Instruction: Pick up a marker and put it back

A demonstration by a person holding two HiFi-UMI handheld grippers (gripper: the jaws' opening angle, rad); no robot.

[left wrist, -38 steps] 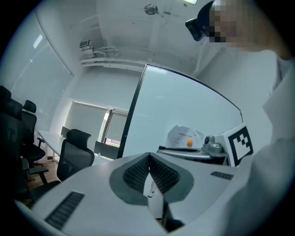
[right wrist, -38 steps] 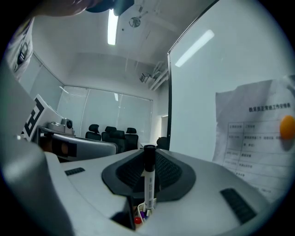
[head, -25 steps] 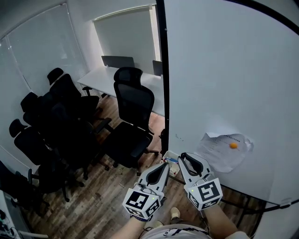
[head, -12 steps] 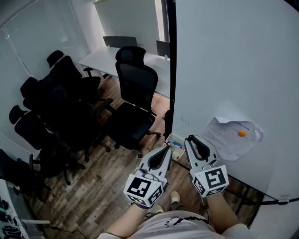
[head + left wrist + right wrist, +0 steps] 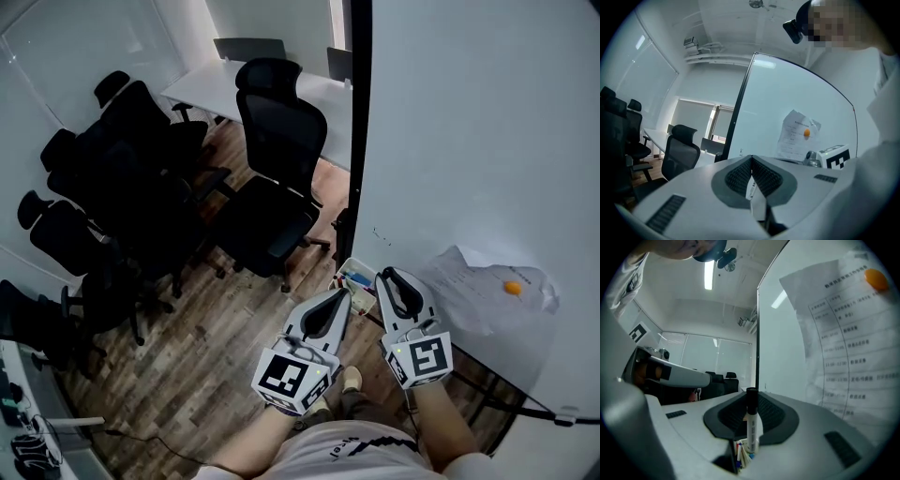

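Observation:
A white marker (image 5: pixel 751 425) with a black cap stands upright between the jaws of my right gripper (image 5: pixel 751 397), which is shut on it. Right under it, several markers sit in the small tray (image 5: pixel 740 453). In the head view the right gripper (image 5: pixel 387 276) hovers beside that tray (image 5: pixel 359 277) at the lower edge of the whiteboard (image 5: pixel 469 141); the marker itself is hidden there. My left gripper (image 5: pixel 341 296) is just left of the tray, jaws together and holding nothing. Its own view shows the left gripper (image 5: pixel 751 160) with its tips meeting.
A sheet of paper (image 5: pixel 487 300) is pinned to the board by an orange magnet (image 5: pixel 512 288). Black office chairs (image 5: pixel 272 187) crowd the wooden floor at the left, by a white desk (image 5: pixel 281 89). The board's stand runs along the floor at lower right.
The head view has swung, so the board and paper sit further right and lower. Both grippers stay by the tray, the right one still closed on the marker.

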